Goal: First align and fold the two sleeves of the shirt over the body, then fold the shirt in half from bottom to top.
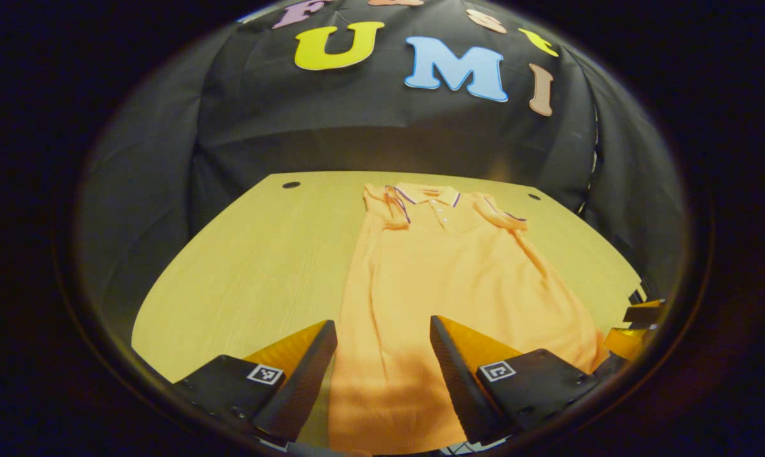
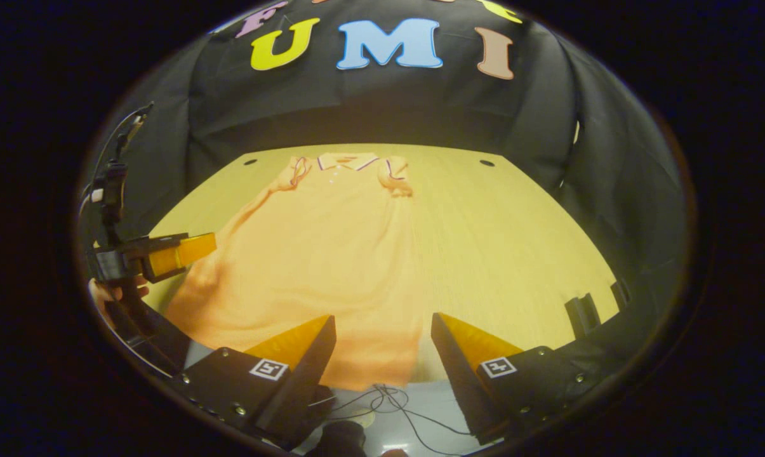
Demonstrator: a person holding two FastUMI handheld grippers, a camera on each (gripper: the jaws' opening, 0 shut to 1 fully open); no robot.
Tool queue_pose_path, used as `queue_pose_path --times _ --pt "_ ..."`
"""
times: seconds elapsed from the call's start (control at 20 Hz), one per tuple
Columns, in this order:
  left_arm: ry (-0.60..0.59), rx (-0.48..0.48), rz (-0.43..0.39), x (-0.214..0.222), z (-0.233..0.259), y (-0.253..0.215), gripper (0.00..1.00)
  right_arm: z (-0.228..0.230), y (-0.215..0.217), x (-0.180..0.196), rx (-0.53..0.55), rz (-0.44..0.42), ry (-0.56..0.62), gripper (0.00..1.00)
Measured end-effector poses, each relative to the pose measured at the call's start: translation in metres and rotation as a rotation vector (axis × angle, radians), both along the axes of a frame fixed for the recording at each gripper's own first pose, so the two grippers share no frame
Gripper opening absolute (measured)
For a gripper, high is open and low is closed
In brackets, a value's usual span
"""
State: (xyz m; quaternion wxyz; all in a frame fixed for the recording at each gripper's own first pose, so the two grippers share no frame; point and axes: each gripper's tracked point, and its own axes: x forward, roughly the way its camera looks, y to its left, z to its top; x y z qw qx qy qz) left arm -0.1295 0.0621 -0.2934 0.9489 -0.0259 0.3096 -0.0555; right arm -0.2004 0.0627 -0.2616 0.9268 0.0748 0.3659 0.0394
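an orange polo shirt [image 1: 445, 279] lies flat on the wooden tabletop [image 1: 261, 254], collar at the far end and hem hanging at the near edge. both short sleeves are folded in over the chest, just below the collar [image 1: 428, 194]. in the left gripper view the left gripper [image 1: 382, 333] hovers above the near part of the shirt with its fingers spread wide apart, gripping nothing, the cloth showing between them. in the right gripper view the right gripper [image 2: 382, 330] hangs over the shirt's near right corner, fingers also spread apart and empty; the hem [image 2: 382, 381] ends between them, with thin cables [image 2: 388, 403] on the pale floor below. at the left of that view the other gripper shows, held by a hand [image 2: 112, 293], near the shirt's left side. two small dark holes [image 2: 487, 163] sit in the tabletop's far corners.
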Motion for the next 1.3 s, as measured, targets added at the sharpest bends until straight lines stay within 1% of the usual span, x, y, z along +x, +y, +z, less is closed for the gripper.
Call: queue_pose_path --times 0.1,0.25,0.3,0.35,0.4,0.55,0.6,0.75,0.8,0.9,1.05,1.1,1.15,1.2,1.25,1.3 --pt "0.015 -0.002 0.005 -0.019 -0.004 0.006 0.96 -0.009 0.001 -0.004 0.004 -0.008 0.019 0.94" --pt "0.029 0.007 -0.006 -0.042 -0.010 0.010 0.95 -0.021 0.002 -0.010 0.004 -0.017 0.043 0.94" --pt "0.033 0.013 -0.013 -0.049 -0.014 0.011 0.97 -0.024 0.002 -0.012 0.006 -0.018 0.047 0.94" --pt "0.042 0.020 -0.020 -0.057 -0.017 0.012 0.95 -0.026 0.002 -0.014 0.005 -0.018 0.052 0.94" --pt "0.051 0.029 -0.018 -0.063 -0.021 0.014 0.95 -0.029 0.003 -0.016 0.004 -0.017 0.058 0.94" --pt "0.069 0.000 -0.017 -0.079 -0.026 0.010 0.97 -0.035 0.003 -0.019 0.007 -0.019 0.067 0.94" --pt "0.068 -0.004 -0.022 -0.080 -0.026 0.007 0.95 -0.035 0.004 -0.017 0.009 -0.020 0.067 0.94" --pt "0.080 0.008 -0.026 -0.082 -0.036 0.006 0.95 -0.040 0.006 -0.014 0.008 -0.017 0.078 0.94" --pt "0.080 0.012 -0.027 -0.082 -0.039 0.004 0.97 -0.040 0.006 -0.014 0.006 -0.016 0.080 0.94" --pt "0.073 0.031 -0.042 -0.081 -0.040 0.003 0.95 -0.043 0.008 -0.014 0.007 -0.013 0.085 0.94" --pt "0.069 0.072 -0.072 -0.078 -0.043 0.000 0.95 -0.046 0.012 -0.015 0.022 -0.012 0.094 0.94" --pt "0.068 0.079 -0.083 -0.078 -0.044 -0.002 0.96 -0.047 0.012 -0.013 0.023 -0.011 0.098 0.95" --pt "0.066 0.079 -0.090 -0.078 -0.043 -0.004 0.94 -0.045 0.014 -0.013 0.024 -0.006 0.087 0.95" --pt "0.066 0.075 -0.087 -0.078 -0.043 -0.004 0.93 -0.045 0.014 -0.012 0.024 -0.001 0.096 0.94" --pt "0.065 0.069 -0.081 -0.077 -0.042 -0.005 0.86 -0.045 0.013 -0.011 0.027 -0.009 0.088 0.85" --pt "0.066 0.069 -0.087 -0.076 -0.043 -0.009 0.80 -0.046 0.014 -0.011 0.026 -0.001 0.095 0.71"
